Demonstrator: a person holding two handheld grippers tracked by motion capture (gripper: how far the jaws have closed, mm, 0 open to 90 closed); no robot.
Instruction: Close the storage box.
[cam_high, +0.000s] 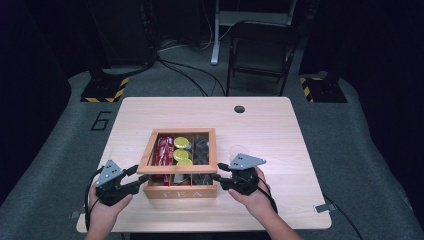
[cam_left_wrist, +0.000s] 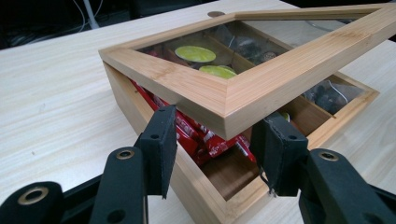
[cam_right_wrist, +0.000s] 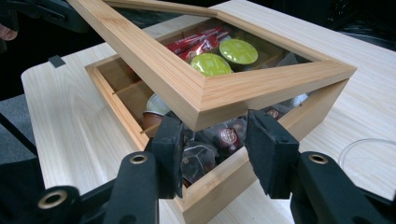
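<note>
Nearest the person, the left gripper and the right gripper sit at the front corners of a wooden tea box. In each gripper view the jaws stand spread, one on each side of a front corner of the raised lid, with that corner between them; contact with the wood cannot be confirmed.

The lid is a wooden frame with a clear pane, lifted at the front and tilted above the box body. The box front carries the letters "TEA".

Inside, dividers form compartments. The left compartment holds red packets. The middle compartment holds capsules with yellow-green tops. The right compartment holds dark wrapped pods; their printing is too small to read.

A clear round item lies on the worktop just right of the box. The worktop is light wood with a round cable hole near its far edge.

Beyond it, grey floor bears the mark "6". A dark folding chair and yellow-black striped stand bases stand in a dim room.
</note>
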